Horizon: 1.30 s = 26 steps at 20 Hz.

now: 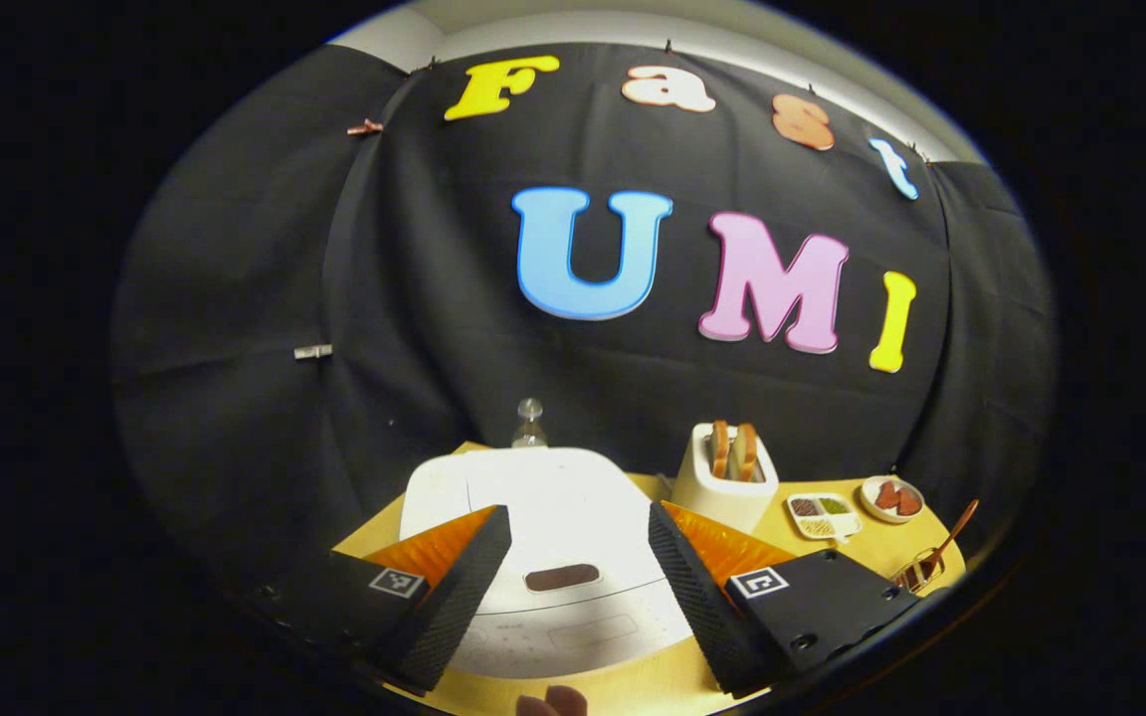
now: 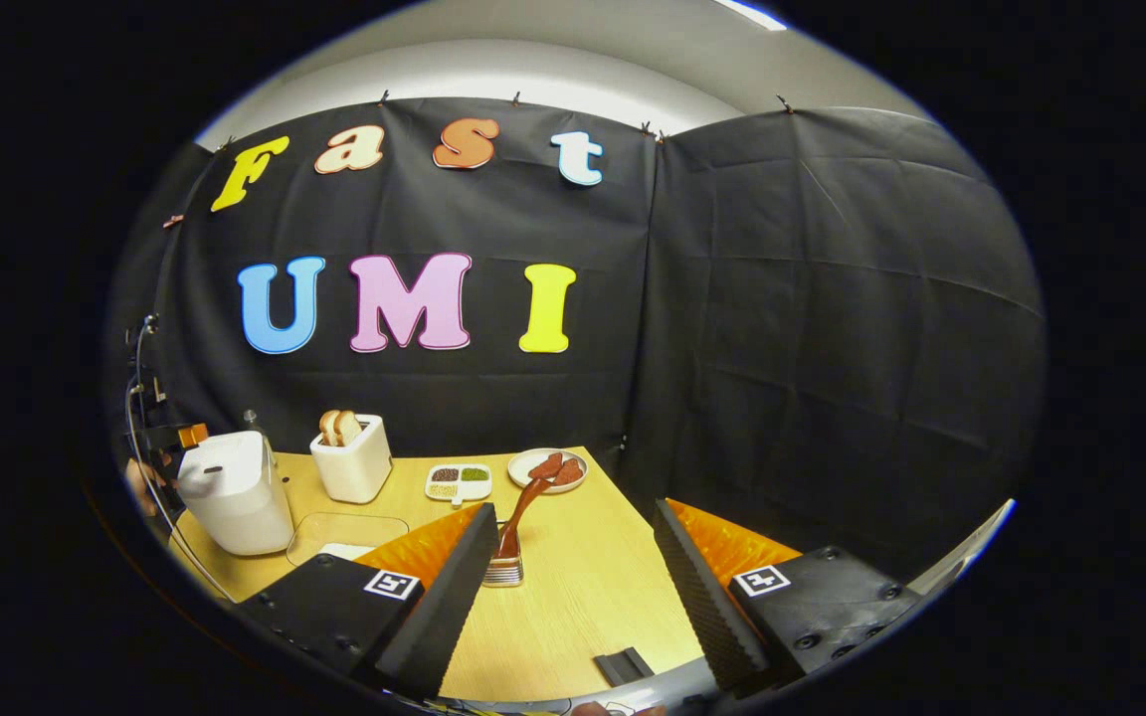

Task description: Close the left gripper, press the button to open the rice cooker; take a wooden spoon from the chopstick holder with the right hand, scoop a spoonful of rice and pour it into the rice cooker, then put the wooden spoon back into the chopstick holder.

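Rice cooker (image 1: 553, 557) lid down, between spread left gripper (image 1: 578, 557) fingers; right gripper (image 2: 573, 567) spread, wooden spoon (image 2: 523, 512) ahead.

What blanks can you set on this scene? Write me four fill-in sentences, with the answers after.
1. The lid of the rice cooker is ____.
2. The wooden spoon stands in the ____.
3. The toaster holds slices of ____.
4. The fingers of the left gripper are ____, one on each side of the cooker's button.

Answers: closed; chopstick holder; bread; open
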Motion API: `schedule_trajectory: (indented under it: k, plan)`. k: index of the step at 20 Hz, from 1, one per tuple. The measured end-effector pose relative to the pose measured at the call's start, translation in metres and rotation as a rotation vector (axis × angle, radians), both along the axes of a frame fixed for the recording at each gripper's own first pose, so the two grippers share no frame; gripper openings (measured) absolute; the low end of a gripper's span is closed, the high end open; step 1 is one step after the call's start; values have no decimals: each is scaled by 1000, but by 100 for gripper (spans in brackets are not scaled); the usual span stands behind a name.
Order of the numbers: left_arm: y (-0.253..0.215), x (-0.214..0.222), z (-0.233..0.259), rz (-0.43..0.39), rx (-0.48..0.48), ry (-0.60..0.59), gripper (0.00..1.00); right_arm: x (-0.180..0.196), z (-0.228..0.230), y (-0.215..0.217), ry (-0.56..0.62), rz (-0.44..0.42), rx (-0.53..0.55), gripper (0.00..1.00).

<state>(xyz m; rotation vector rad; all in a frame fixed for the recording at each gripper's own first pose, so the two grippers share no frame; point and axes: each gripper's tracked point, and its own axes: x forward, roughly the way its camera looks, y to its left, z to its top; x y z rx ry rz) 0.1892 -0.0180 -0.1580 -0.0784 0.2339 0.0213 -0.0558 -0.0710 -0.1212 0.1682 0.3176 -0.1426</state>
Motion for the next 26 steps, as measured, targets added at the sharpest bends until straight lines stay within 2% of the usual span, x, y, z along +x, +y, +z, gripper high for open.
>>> schedule_trajectory:
  k: [3,9,10,16,19,21,26]
  plan:
    - [1,-32,40,-37,-10,-85,95,12,15,11,-35,13,-2,98]
    - [14,-98,86,-146,3,-186,95,31,44,36,-103,60,-21,99]
    - [17,-109,95,-156,-2,-207,95,33,50,40,-118,66,-27,96]
    - [49,-158,115,-118,-11,-238,94,46,83,59,-194,89,-20,98]
    - [59,-177,121,-113,16,-257,95,49,90,61,-210,95,-29,98]
    - [61,-183,124,-109,28,-270,95,49,92,64,-214,95,-23,96]
    - [60,-184,120,-115,56,-261,95,49,91,70,-211,95,-22,98]
